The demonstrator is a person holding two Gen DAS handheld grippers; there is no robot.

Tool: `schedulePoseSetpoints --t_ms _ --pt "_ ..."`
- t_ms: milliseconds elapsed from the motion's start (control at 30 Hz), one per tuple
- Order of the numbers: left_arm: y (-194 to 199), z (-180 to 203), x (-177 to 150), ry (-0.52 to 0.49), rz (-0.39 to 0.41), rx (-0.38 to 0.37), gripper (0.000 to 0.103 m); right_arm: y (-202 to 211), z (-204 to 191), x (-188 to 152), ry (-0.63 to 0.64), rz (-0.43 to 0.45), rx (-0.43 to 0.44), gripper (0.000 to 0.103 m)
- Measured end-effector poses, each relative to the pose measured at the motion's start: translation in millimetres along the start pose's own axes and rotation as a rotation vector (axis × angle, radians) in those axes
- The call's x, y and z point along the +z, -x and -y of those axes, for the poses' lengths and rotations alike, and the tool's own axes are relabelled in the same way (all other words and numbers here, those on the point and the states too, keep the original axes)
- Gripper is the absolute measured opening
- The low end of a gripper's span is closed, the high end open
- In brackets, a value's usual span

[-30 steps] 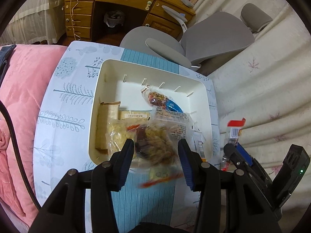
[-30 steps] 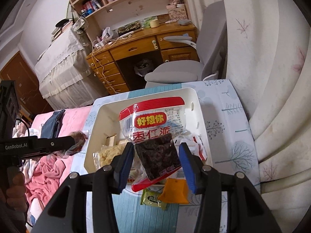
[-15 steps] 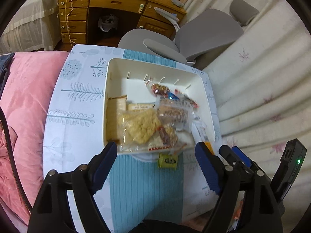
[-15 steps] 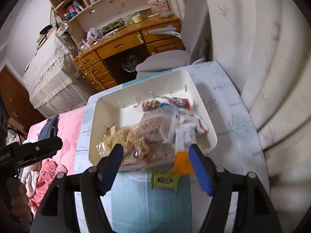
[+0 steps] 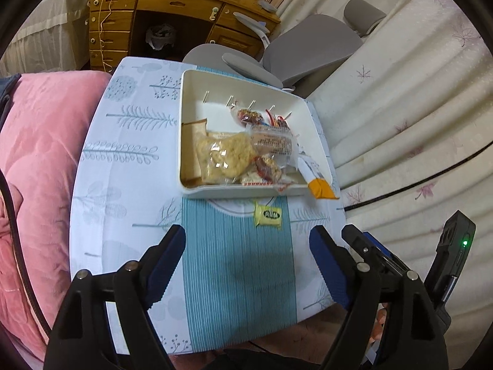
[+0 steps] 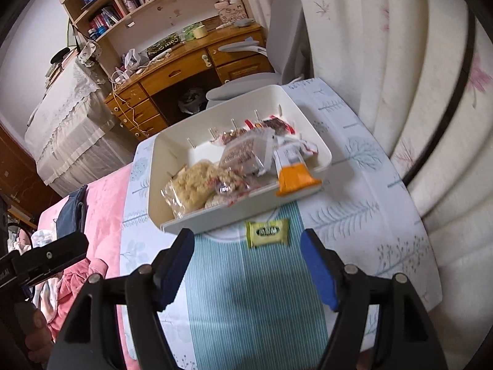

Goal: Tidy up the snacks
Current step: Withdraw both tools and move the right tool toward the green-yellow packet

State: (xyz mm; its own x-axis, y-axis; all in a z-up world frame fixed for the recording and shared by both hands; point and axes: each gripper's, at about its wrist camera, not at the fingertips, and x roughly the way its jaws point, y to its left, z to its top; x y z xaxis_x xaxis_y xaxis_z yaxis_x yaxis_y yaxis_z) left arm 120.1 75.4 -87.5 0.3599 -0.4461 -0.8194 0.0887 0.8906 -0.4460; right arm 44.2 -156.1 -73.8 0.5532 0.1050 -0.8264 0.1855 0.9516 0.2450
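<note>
— Pink bedding filled the left edge of the left wrist view, didn't it?

— It did, and just right of it lay the tablecloth, pale with tree prints and a teal striped band down the middle.

— Where were the snacks?

— Most sat in the white bin at frame centre. A clear pack of crisped rice cake lay at its lower left, a wrapped bar to the right of that, and small red-wrapped sweets near the far wall. An orange-tipped packet hung over the bin's lower right corner.

— Anything outside it?

— One green candy, alone on the striped band just below the bin's near rim.

— And the tongs?

— The left gripper stood wide open at the bottom of the frame, blue pads well apart, nothing between them but cloth. In the right wrist view the right gripper was the same: spread wide, empty, the candy lying just beyond its tips, untouched.

— Further right?

— Cream curtain with a leaf pattern, and a grey chair at upper right, behind the bin.
</note>
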Motion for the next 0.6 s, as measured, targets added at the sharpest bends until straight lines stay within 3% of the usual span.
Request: schedulePoseSetpoints --t_ms 333,600 --pt "0.3 -14.9 -24.7 0.019 -0.035 0.041 0.085 -10.5 6.0 -38.6 -0.028 0.024 -0.04 0.072" --pt "-20.7 -18.9 -28.3 0.042 -0.081 0.098 0.085 -32.7 24.4 -44.8 -0.059 0.041 -0.063 0.072"
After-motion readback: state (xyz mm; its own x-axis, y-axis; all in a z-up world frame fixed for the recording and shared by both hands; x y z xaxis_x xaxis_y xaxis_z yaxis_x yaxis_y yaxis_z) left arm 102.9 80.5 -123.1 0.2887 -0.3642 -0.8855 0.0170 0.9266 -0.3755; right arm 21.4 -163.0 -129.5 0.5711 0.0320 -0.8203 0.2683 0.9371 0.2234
